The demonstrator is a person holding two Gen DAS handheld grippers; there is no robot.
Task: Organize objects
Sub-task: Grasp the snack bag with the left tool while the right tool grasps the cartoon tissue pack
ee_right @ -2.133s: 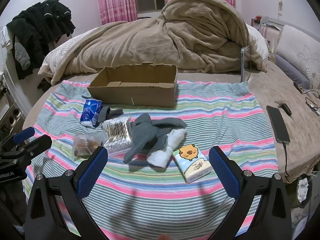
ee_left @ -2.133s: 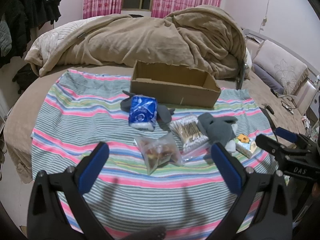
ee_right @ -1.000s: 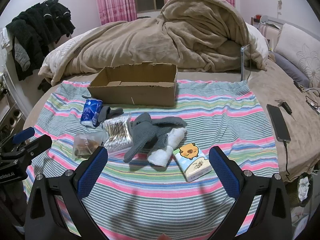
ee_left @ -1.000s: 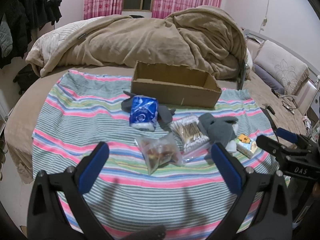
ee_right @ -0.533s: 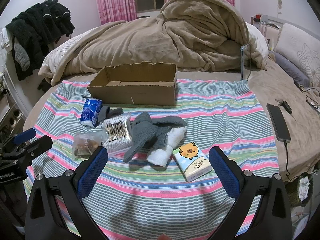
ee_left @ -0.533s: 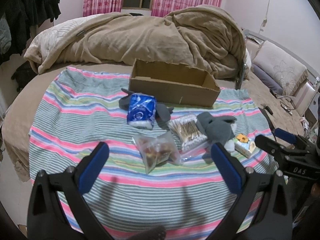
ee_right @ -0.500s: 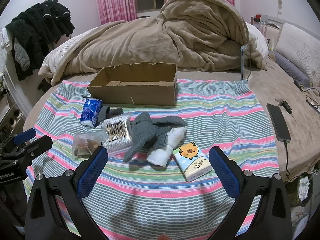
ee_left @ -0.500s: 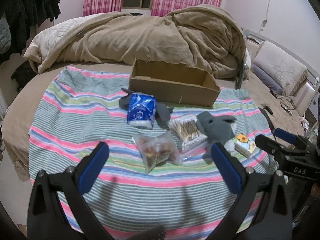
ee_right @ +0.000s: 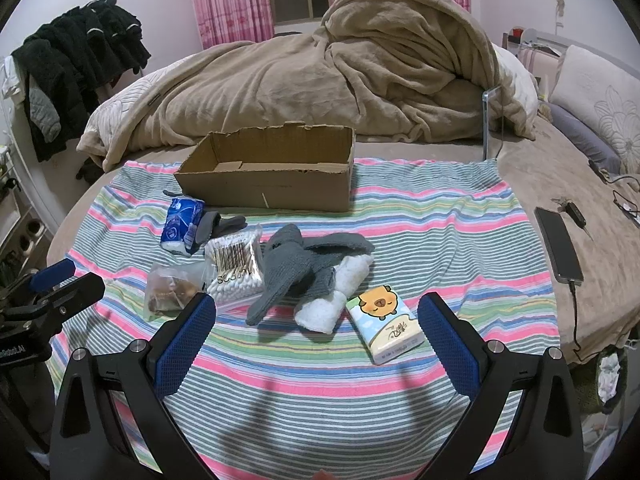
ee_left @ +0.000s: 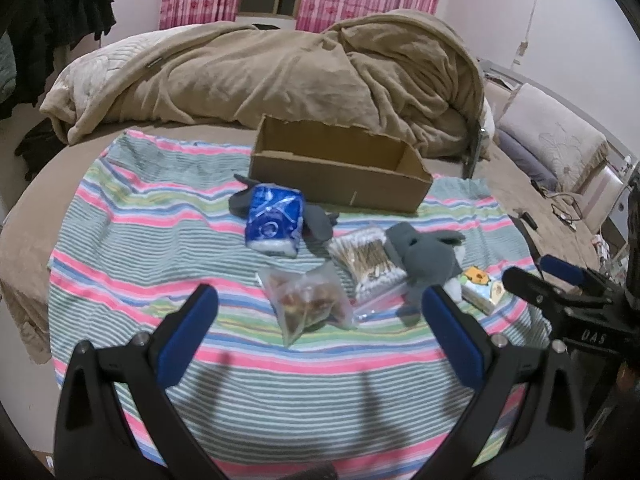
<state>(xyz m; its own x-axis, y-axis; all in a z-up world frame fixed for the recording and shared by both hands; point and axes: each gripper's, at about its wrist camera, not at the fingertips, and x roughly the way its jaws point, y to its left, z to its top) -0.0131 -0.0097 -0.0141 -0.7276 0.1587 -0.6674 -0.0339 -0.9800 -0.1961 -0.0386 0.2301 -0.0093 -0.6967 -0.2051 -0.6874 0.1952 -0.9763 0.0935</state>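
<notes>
An empty cardboard box (ee_left: pixel 340 174) (ee_right: pixel 266 184) stands at the far side of a striped cloth (ee_left: pixel 140 240) (ee_right: pixel 420 240) on the bed. In front of it lie a blue tissue pack (ee_left: pixel 274 226) (ee_right: pixel 181 225), a clear snack bag (ee_left: pixel 308 302) (ee_right: pixel 170 289), a bag of cotton swabs (ee_left: pixel 366 260) (ee_right: pixel 236 266), grey and white socks (ee_left: pixel 426 258) (ee_right: pixel 304 272) and a cartoon tissue pack (ee_left: pixel 478 282) (ee_right: pixel 386 322). My left gripper (ee_left: pixel 320 324) is open just short of the snack bag. My right gripper (ee_right: pixel 316 328) is open near the socks and cartoon pack.
A heaped tan blanket (ee_left: pixel 260 68) (ee_right: pixel 340 68) lies behind the box. A phone on a cable (ee_right: pixel 558 244) rests on the bed at the right. Dark clothes (ee_right: pixel 68 64) hang at the left. Pillows (ee_right: pixel 596 96) are at the far right.
The left gripper has edged slightly forward and leftward, so the objects sit a little closer. The right gripper has barely moved. Nothing was grasped.
</notes>
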